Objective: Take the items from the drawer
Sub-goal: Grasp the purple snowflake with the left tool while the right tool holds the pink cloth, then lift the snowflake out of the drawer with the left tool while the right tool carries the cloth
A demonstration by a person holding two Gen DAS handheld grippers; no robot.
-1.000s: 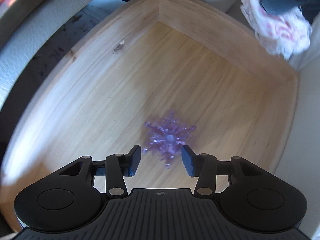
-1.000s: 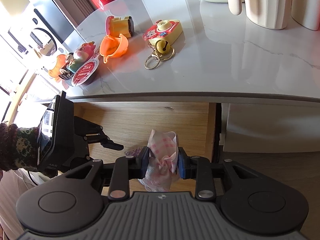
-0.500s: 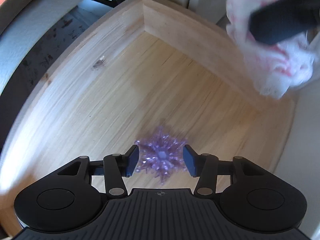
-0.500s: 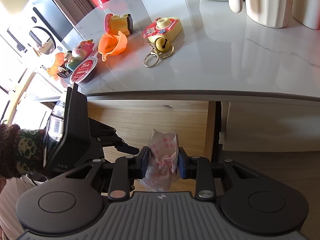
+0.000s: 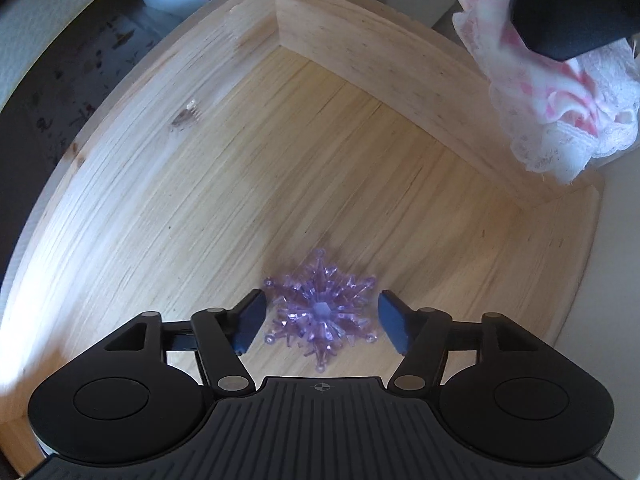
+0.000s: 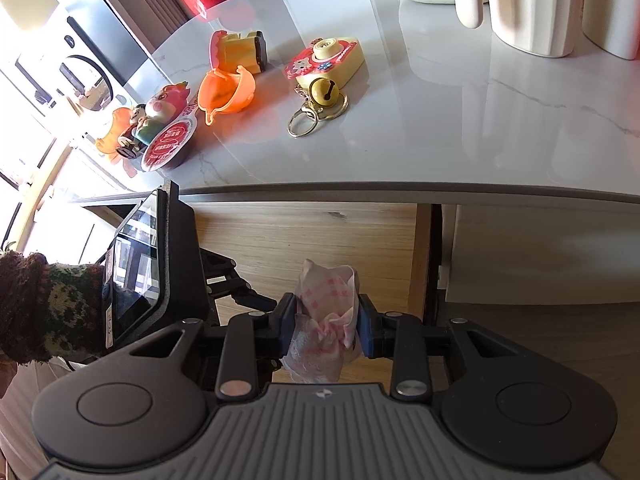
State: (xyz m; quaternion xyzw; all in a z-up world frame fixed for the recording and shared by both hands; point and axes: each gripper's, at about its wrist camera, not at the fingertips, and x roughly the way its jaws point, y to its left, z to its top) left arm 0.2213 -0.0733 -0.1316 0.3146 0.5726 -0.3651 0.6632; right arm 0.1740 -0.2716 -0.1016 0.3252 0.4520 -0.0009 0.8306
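Observation:
A purple crystal snowflake [image 5: 320, 312] lies flat on the floor of the open wooden drawer [image 5: 224, 184]. My left gripper [image 5: 320, 320] points straight down over it, jaws opening, one finger on each side of the snowflake and neither pad touching it. Above the drawer's right side, my right gripper [image 6: 327, 320] is shut on a pink-and-white lace cloth bundle [image 6: 326, 320]; the same bundle [image 5: 560, 100] hangs at the top right of the left wrist view. The left gripper's body [image 6: 176, 272], held by a hand in a knitted sleeve [image 6: 40, 304], shows in the right wrist view.
On the marble countertop [image 6: 460, 112] above the drawer sit a yellow toy camera with a bell keyring [image 6: 328, 64], an orange toy [image 6: 226, 90], a yellow toy [image 6: 238, 50], figurines [image 6: 156, 124] and white vases [image 6: 532, 4]. The drawer walls [image 5: 380, 56] enclose the snowflake.
The left jaws have spread wider and the gripper has shifted so the snowflake lies centred between the fingers. The right gripper with the cloth has not moved.

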